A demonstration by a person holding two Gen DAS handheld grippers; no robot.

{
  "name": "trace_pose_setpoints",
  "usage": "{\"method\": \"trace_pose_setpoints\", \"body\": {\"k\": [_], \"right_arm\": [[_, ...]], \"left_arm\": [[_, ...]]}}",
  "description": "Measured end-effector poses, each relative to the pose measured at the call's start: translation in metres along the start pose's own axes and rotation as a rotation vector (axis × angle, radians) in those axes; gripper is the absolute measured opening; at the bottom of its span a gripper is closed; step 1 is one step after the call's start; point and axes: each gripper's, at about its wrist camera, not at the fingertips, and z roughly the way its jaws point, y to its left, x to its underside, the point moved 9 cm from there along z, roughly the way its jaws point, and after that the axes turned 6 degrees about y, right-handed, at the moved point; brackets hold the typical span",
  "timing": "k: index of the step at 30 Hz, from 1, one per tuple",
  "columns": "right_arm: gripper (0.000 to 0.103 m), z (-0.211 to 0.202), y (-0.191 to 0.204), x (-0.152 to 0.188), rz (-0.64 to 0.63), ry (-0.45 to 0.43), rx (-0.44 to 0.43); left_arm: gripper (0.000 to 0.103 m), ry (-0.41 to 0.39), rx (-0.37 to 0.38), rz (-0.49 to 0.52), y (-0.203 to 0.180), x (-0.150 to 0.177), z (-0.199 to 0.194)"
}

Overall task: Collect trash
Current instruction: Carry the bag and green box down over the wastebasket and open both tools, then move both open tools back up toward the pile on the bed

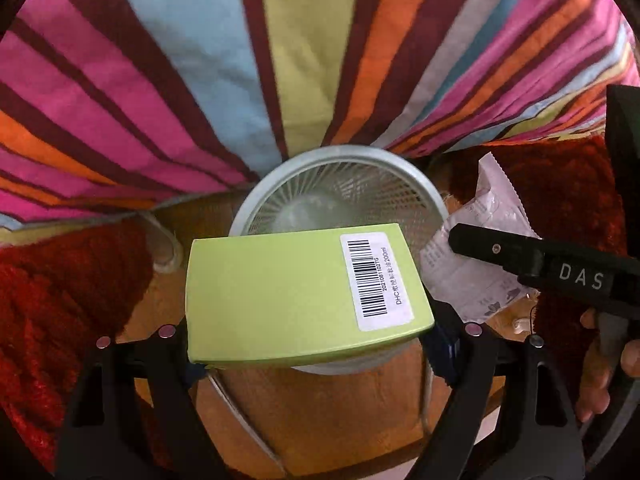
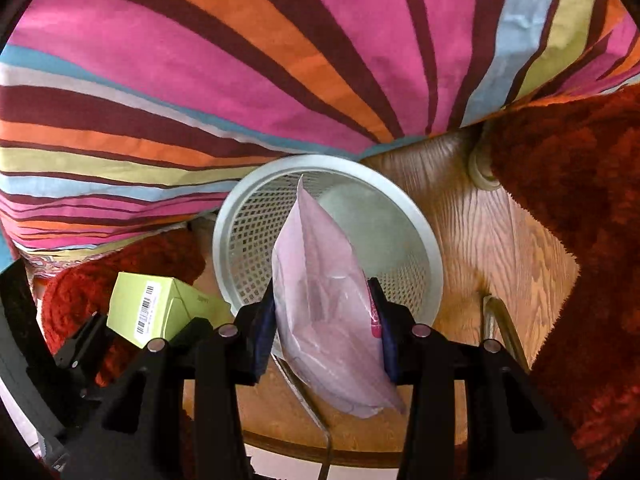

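Note:
My left gripper [image 1: 312, 336] is shut on a light green carton [image 1: 296, 296] with a white barcode label, held just over the near rim of a white mesh waste bin [image 1: 344, 160]. The right gripper [image 2: 326, 320] is shut on a pale pink plastic wrapper [image 2: 320, 280], which hangs above the same waste bin [image 2: 400, 204]. In the left wrist view the wrapper [image 1: 476, 264] and the right gripper's black finger [image 1: 520, 252] show at the right. In the right wrist view the carton [image 2: 148, 304] shows at the lower left, left of the bin.
A striped bedcover [image 1: 200, 60] fills the upper half of both views, hanging close behind the bin. A shaggy red rug [image 2: 580, 220] lies on the wooden floor [image 2: 480, 220] on either side. A thin metal chair frame [image 2: 504, 328] crosses beneath the grippers.

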Motion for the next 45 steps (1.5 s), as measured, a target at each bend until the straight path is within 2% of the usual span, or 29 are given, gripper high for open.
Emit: {"method": "trace_pose_setpoints", "body": {"k": [9,11,13,14,15,28,33,36,40,45], "right_arm": [[0.042,0.008,0.0,0.009,-0.006,0.044,0.009],[0.051,0.009,0.0,0.008,-0.006,0.048,0.01],[0.071,0.009,-0.002,0.006,-0.006,0.038,0.023],[0.073,0.009,-0.003,0.006,-0.002,0.033,0.033],[0.075,0.01,-0.005,0.005,0.003,0.029,0.04],[0.075,0.009,-0.012,0.005,0.039,0.016,0.046],[0.076,0.001,-0.013,0.005,0.055,-0.01,0.044],[0.076,-0.011,-0.011,0.006,0.051,-0.049,0.041],[0.077,-0.036,-0.006,0.007,0.026,-0.121,0.025],[0.078,-0.085,0.002,0.008,-0.028,-0.269,0.021]], "left_arm": [[0.081,0.075,0.02,-0.033,0.003,0.002,0.025],[0.082,0.086,0.021,-0.038,0.004,0.001,0.03],[0.082,0.102,0.011,-0.047,0.006,0.002,0.034],[0.083,0.104,0.008,-0.049,0.007,0.002,0.035],[0.089,0.105,0.005,-0.051,0.008,0.002,0.035],[0.09,0.074,-0.002,-0.056,0.009,0.002,0.026],[0.09,0.029,-0.012,-0.061,0.01,0.0,0.016],[0.09,-0.036,-0.018,-0.062,0.01,-0.002,-0.001],[0.09,-0.128,-0.044,-0.049,0.01,-0.006,-0.03],[0.09,-0.234,-0.039,-0.014,0.008,-0.005,-0.068]]}}
